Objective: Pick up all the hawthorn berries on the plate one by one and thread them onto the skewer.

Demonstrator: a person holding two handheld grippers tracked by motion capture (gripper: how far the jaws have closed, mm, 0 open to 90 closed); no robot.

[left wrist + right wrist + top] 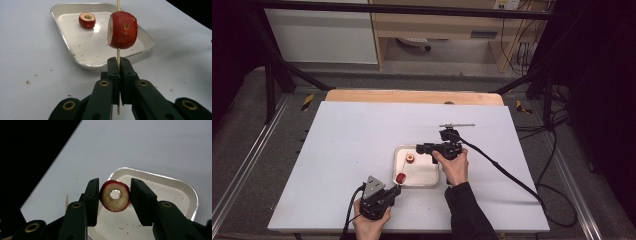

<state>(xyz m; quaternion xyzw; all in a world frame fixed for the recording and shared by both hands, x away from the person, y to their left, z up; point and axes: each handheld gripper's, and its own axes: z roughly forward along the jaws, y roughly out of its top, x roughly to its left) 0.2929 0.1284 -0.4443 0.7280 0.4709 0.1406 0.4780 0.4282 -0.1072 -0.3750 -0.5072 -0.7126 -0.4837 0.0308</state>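
I am working over a white table in a dim room with dark frame legs and a wooden shelf behind. From the high view, I am holding the left gripper at the near corner of the metal tray, its skewered fruit piece showing red at the tray's edge, while the right gripper is reaching over the tray's far side by the cored fruit ring. In the left gripper view, the jaws are clamping fully together on a thin wooden skewer standing upright, with one fruit piece already threaded and the other sitting in the tray. In the right gripper view, the jaws are standing partly closed with the ring squeezed between the pads, above the tray. To do this well, I am judging that I should keep the grip gentle, turn the ring's hole toward the skewer tip, hold the skewer steady and upright, and slide on slowly without splitting the flesh.
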